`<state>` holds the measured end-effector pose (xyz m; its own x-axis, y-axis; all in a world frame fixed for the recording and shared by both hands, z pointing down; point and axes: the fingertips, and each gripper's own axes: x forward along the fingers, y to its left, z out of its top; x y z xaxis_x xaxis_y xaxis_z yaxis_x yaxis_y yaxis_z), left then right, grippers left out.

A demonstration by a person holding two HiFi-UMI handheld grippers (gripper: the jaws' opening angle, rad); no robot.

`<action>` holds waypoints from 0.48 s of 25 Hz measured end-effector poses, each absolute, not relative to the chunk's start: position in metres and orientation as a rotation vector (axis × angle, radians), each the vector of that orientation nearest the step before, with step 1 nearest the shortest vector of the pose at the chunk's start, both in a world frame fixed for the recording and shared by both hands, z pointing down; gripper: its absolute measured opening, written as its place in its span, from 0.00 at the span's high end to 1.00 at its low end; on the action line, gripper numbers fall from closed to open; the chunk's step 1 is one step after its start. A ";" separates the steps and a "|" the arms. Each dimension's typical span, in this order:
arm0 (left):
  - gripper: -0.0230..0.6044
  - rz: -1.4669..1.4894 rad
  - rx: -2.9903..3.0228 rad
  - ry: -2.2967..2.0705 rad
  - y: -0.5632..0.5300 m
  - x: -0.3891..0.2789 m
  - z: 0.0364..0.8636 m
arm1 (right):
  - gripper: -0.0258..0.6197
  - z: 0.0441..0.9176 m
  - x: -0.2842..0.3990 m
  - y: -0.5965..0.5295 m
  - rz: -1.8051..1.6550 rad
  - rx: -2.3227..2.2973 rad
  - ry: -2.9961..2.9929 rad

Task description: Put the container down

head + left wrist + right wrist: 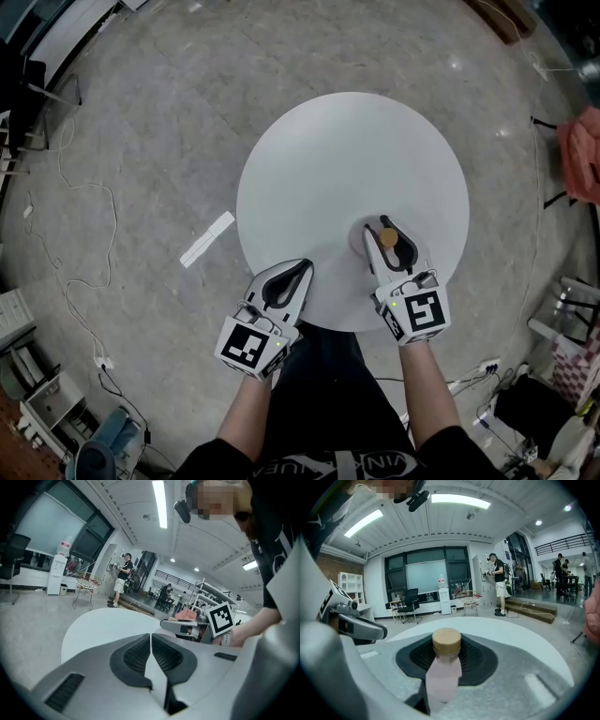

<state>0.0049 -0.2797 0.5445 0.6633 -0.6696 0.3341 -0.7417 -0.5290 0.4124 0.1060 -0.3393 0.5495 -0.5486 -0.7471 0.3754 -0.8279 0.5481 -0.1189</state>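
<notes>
The right gripper (389, 231) is closed on a small bottle (444, 672). Its two dark pads press the pale pink body from both sides, just under the tan, wood-coloured cap (446, 642). In the right gripper view the bottle stands about upright, with the cap on top. In the head view it is over the near right part of the round white table (347, 159), not far from the edge. I cannot tell if its bottom touches the table top, because the gripper covers it.

The left gripper (304, 268) has its jaws pressed together and there is nothing between them. It is at the near edge of the table, to the left of the right gripper and apart from it. Each gripper has a cube with black square markers at its near end, and a bare forearm comes to it from the person below.

Around the table is a grey stone floor (141, 141). A white strip (207, 240) lies on it just left of the table, and thin cables run further left. In the right gripper view, far behind the table, there are a standing person (500, 586), a water dispenser (444, 600) and a black office chair (411, 603).
</notes>
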 end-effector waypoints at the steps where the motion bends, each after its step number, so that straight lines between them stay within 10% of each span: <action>1: 0.94 0.183 2.348 -1.096 -0.279 0.005 0.546 | 0.77 0.550 0.106 -0.339 0.401 1.303 -2.506; 12: 0.94 0.184 2.335 -1.123 -0.278 0.006 0.548 | 0.77 0.551 0.102 -0.337 0.297 1.265 -2.489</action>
